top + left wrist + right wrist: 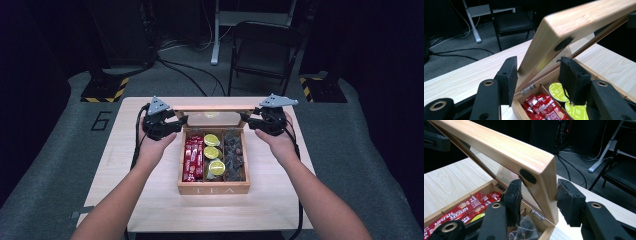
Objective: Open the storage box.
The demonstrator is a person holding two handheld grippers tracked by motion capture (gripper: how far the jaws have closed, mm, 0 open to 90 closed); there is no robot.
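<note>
- Both forearms stretched forward from the near table edge, one along each side of the wooden tea box [214, 189], hands level with its hinged back.
- Left gripper [176, 123] at the left end of the raised lid [211, 107]; jaws about half apart, astride the lid's side edge [541, 53], one pad touching it, the other clear.
- Right gripper [252, 123] at the lid's right end; jaws clamped on the wooden frame [544, 185], a pad on each face.
- Lid tilted up over the box's back, glass pane facing the person.
- Inside the box: red Nescafé sticks [193, 157] left, green-lidded capsules [213, 153] middle, dark tea bags [234, 152] right.
</note>
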